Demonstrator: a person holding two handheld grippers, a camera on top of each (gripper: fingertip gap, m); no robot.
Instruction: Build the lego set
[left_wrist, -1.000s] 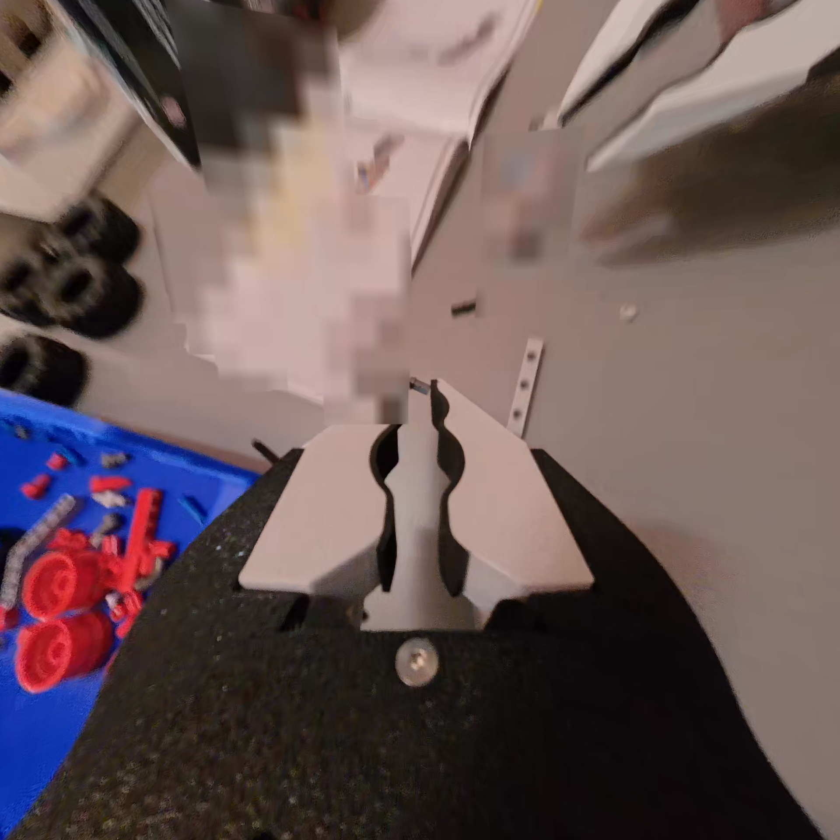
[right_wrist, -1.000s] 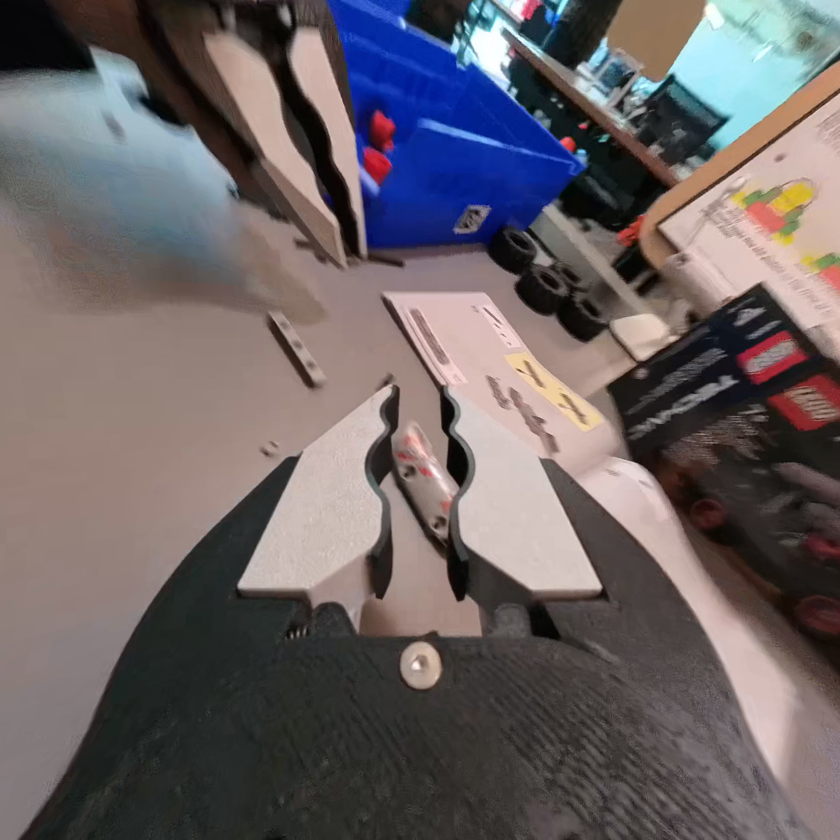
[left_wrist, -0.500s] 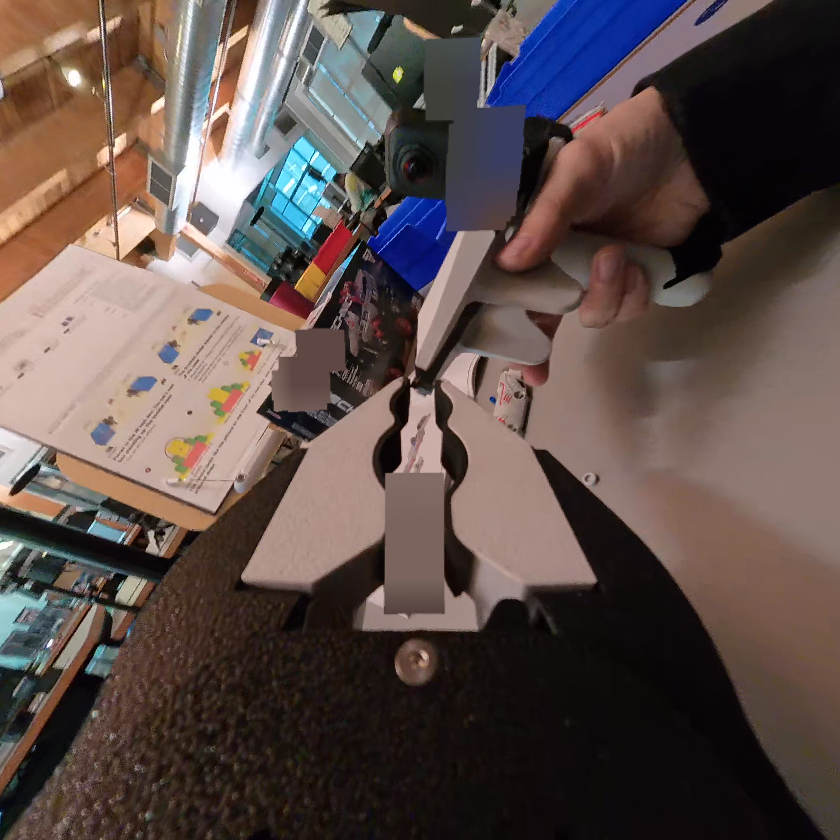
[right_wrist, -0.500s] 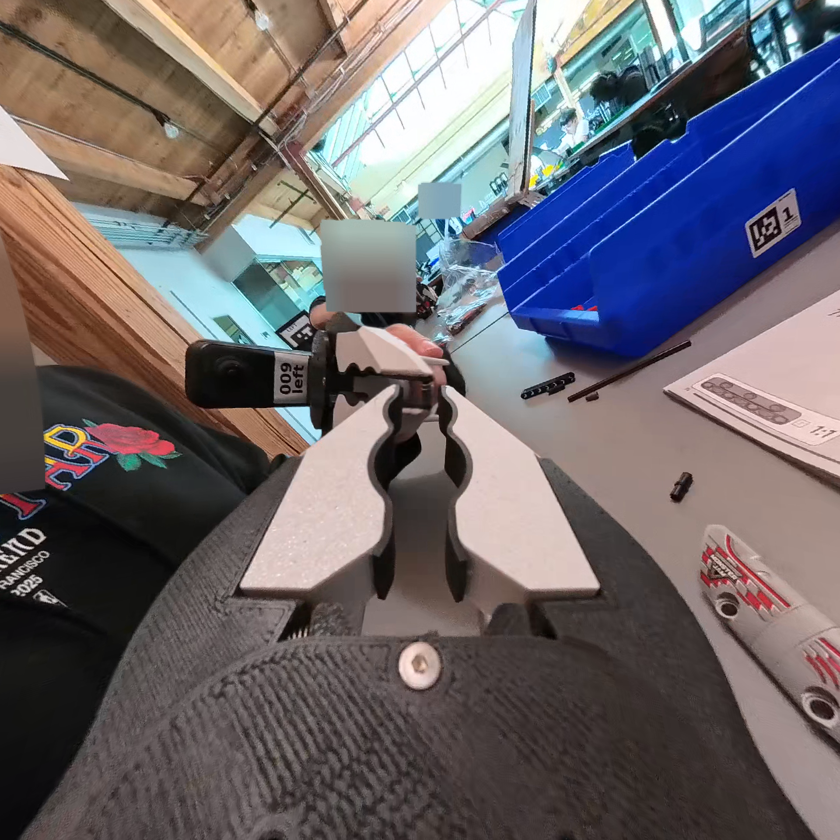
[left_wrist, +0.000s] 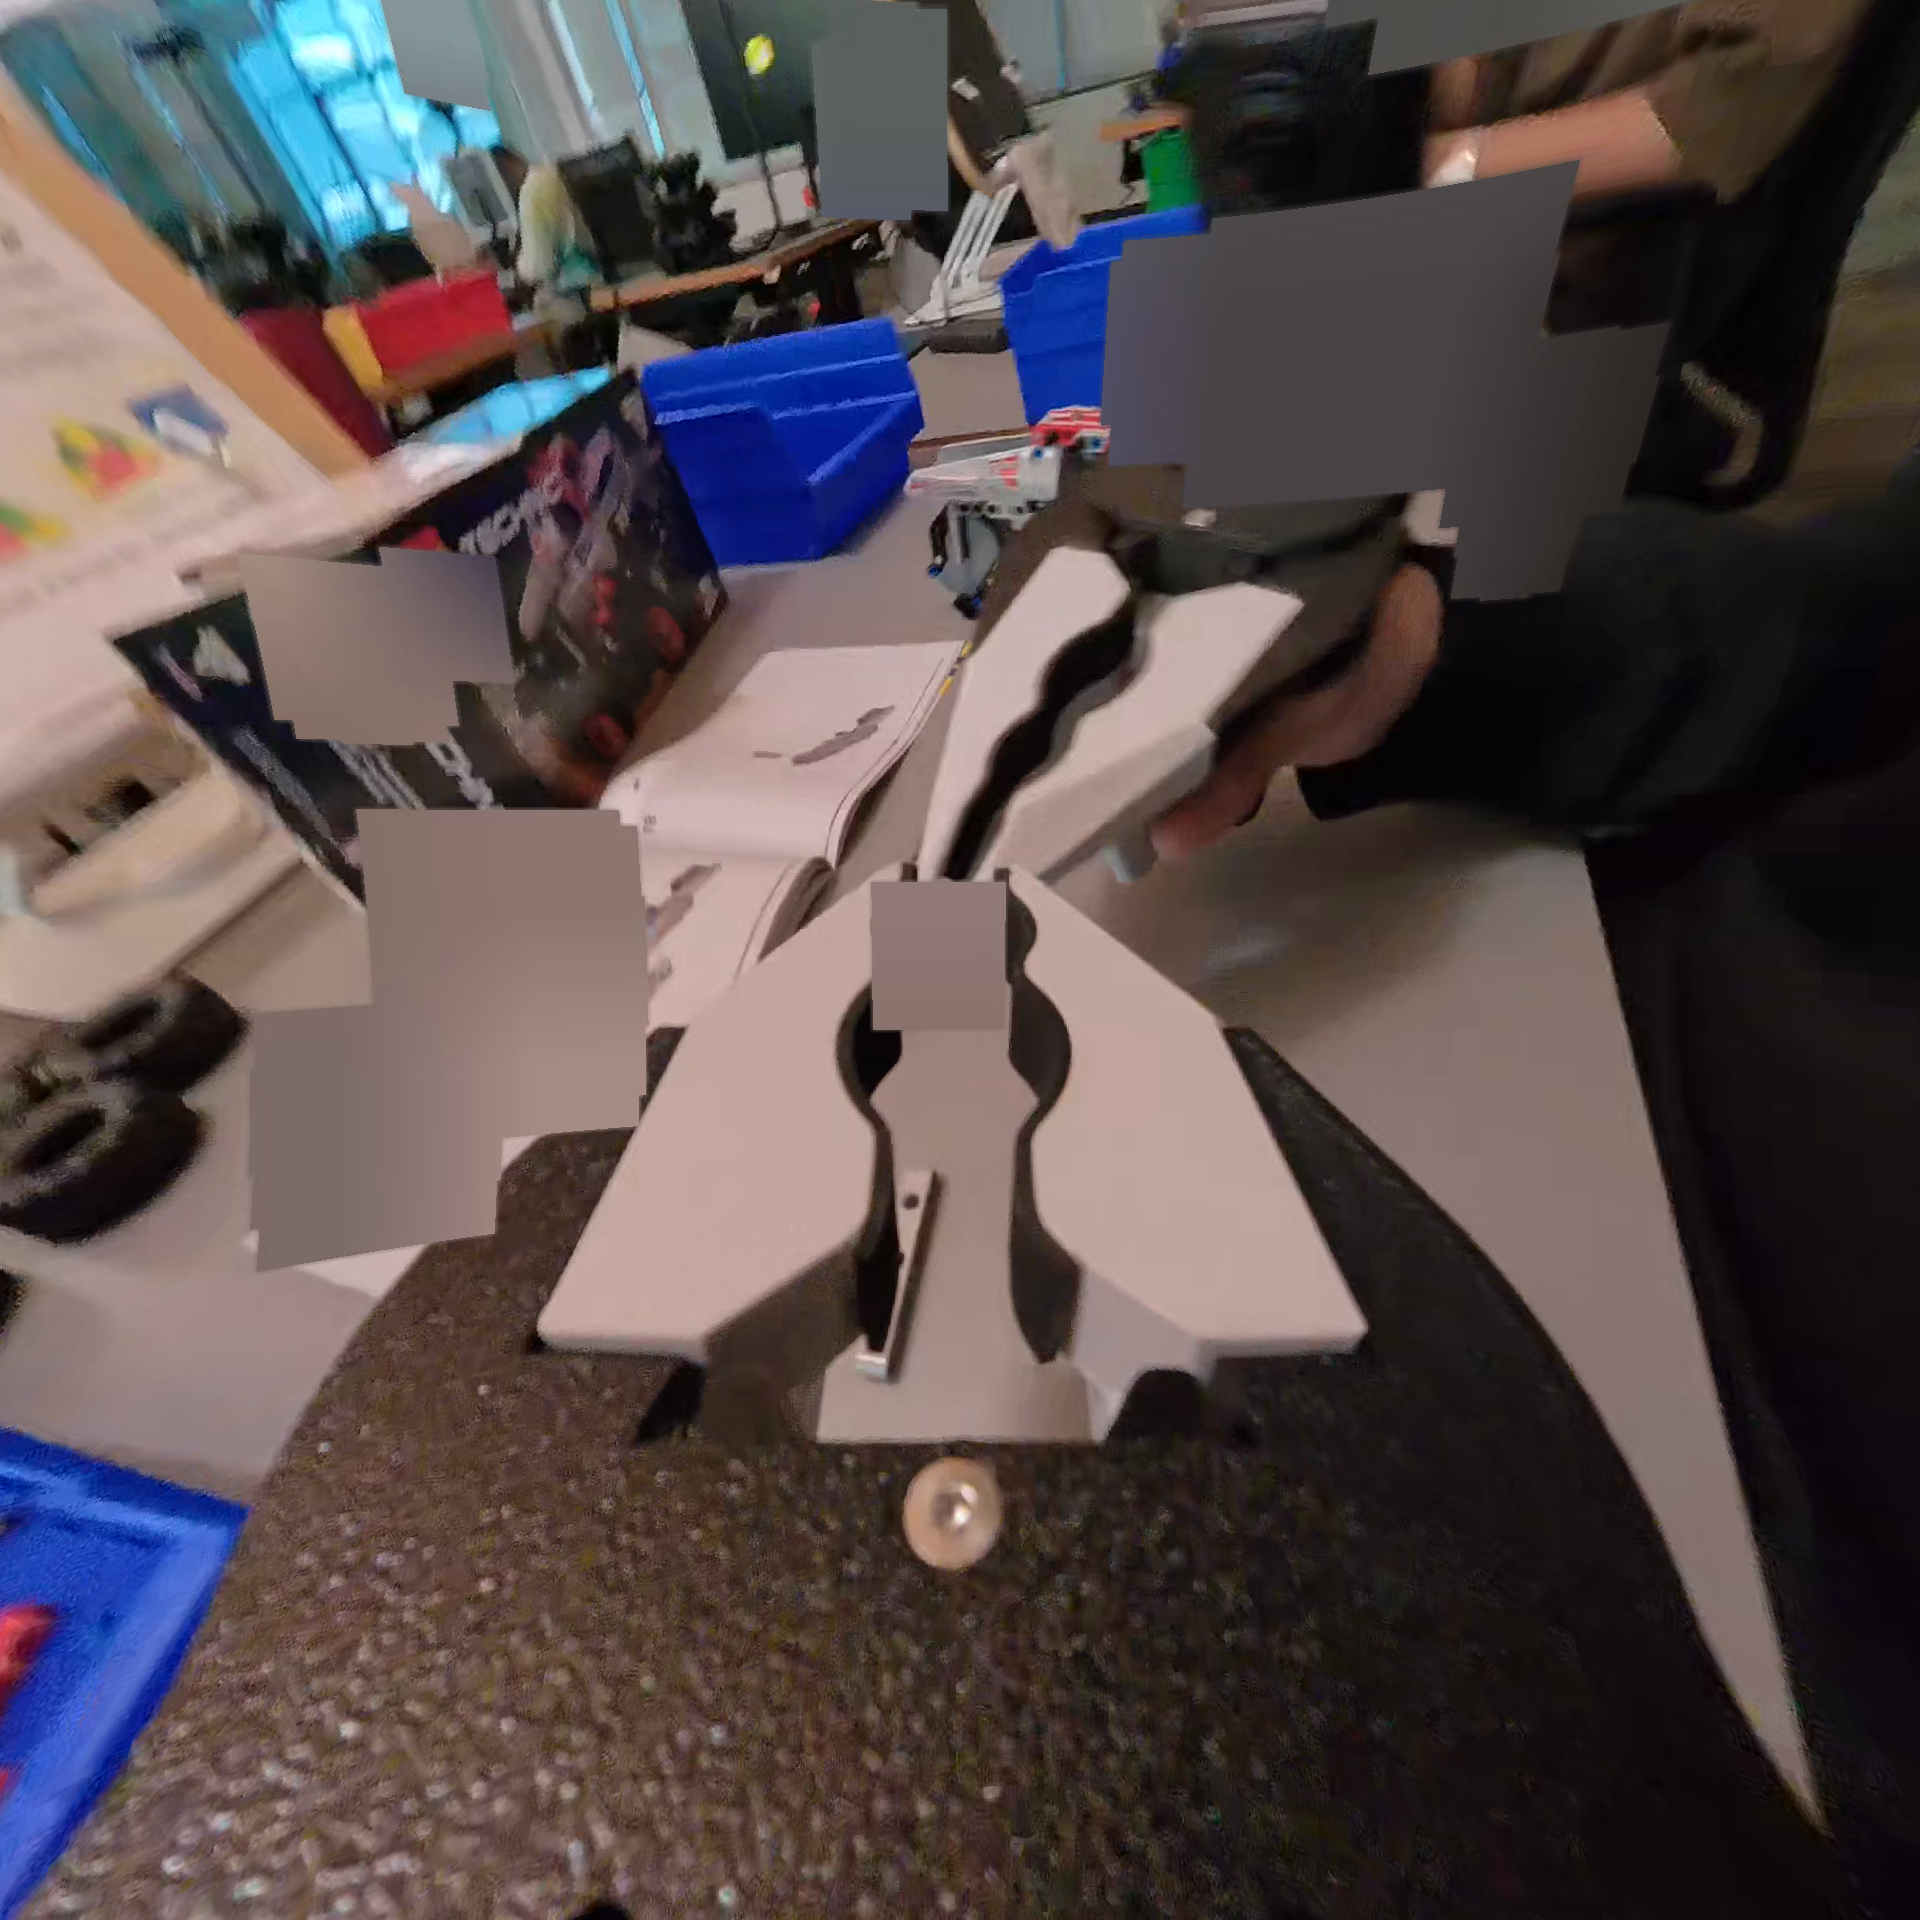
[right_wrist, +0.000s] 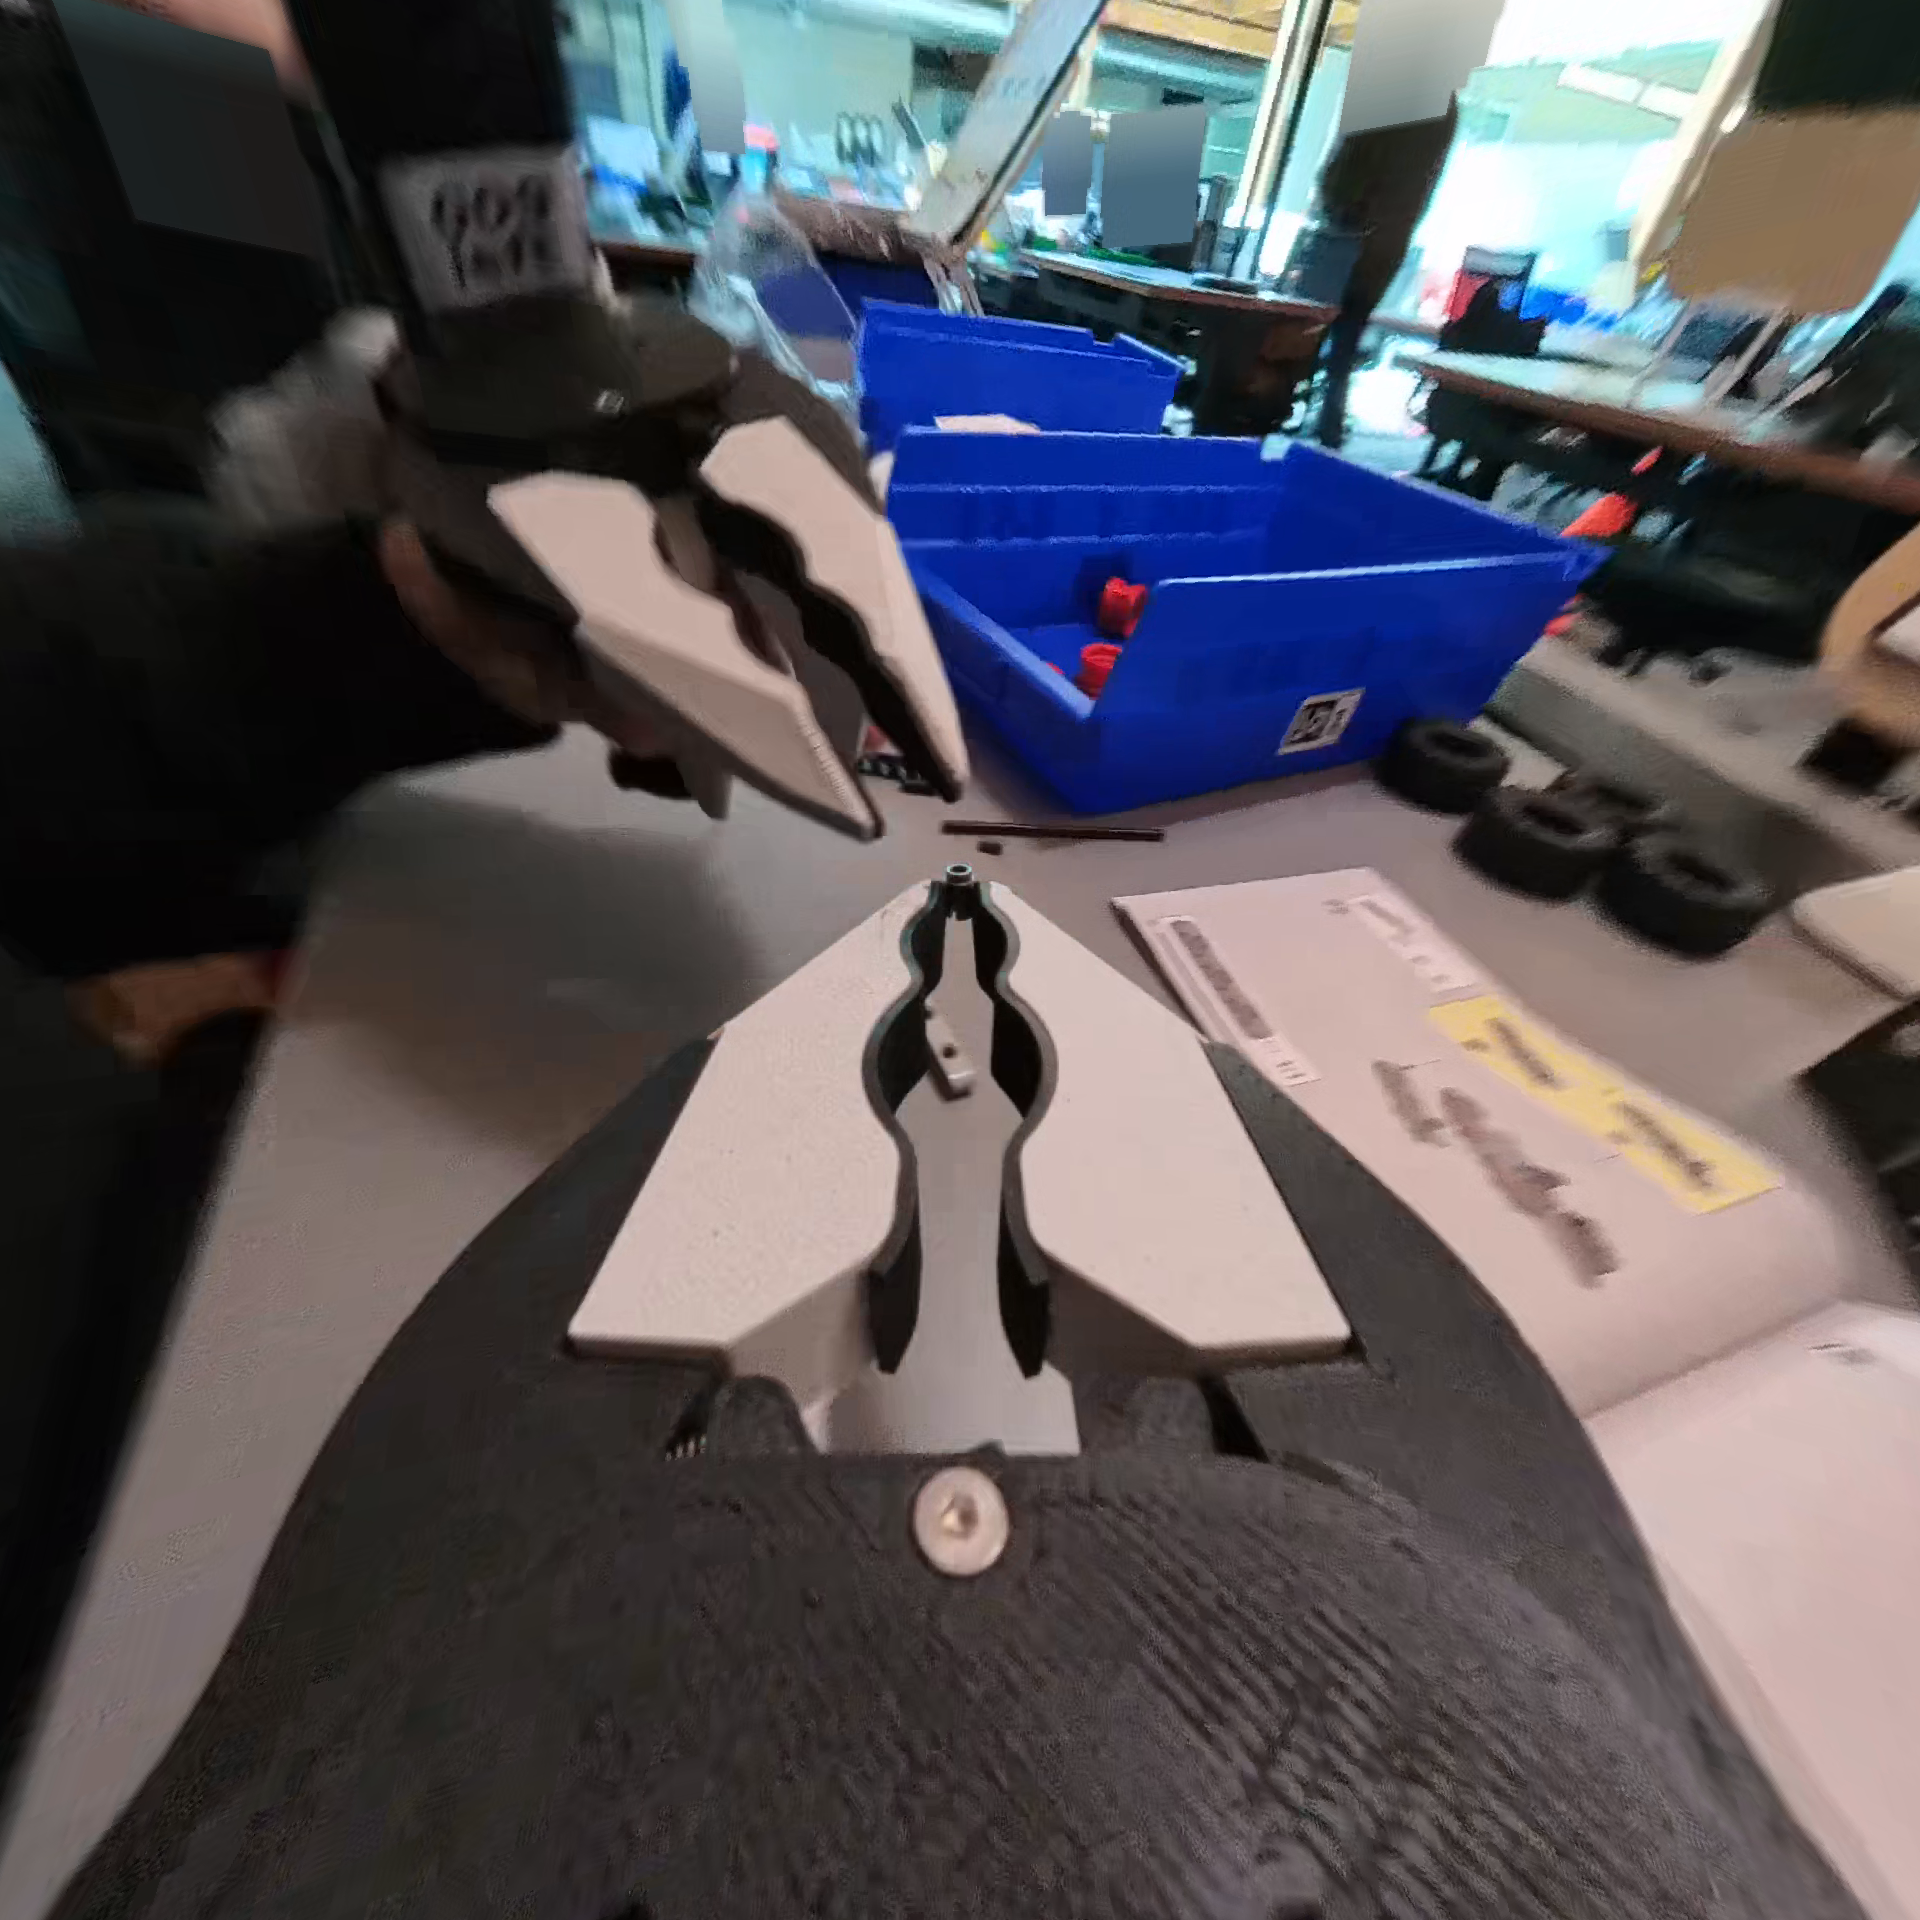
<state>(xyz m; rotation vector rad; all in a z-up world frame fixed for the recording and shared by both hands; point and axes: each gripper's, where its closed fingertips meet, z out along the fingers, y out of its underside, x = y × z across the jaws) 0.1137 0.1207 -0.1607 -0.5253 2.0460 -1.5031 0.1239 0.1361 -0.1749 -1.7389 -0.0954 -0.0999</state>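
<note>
My right gripper (right_wrist: 958, 906) is shut on a small dark pin (right_wrist: 958, 885) that sticks out of its fingertips, low over the grey table (right_wrist: 520, 935). My left gripper (right_wrist: 912, 808) faces it from the upper left, its fingers apart with nothing between the tips. In the left wrist view a patch covers my left gripper's (left_wrist: 956, 878) tips, and the right gripper (left_wrist: 966, 852) meets them tip to tip. A thin grey beam (left_wrist: 902, 1278) shows in the gap between my left fingers. A grey piece (right_wrist: 951, 1049) shows through the right fingers' gap.
A blue bin (right_wrist: 1299, 644) with red wheels (right_wrist: 1122, 603) stands behind. Black tyres (right_wrist: 1558, 831) lie to its right. A black axle (right_wrist: 1049, 831) and an instruction sheet (right_wrist: 1351, 987) lie ahead. An open booklet (left_wrist: 779, 748), the set's box (left_wrist: 582, 582) and a part-built model (left_wrist: 1018, 478) show in the left wrist view. Left and right tips are no more than a few centimetres apart.
Both grippers tilted down toward the table, still tip to tip. My right pads closed on the small pin that stood at my left tips, and my left fingers spread apart.
</note>
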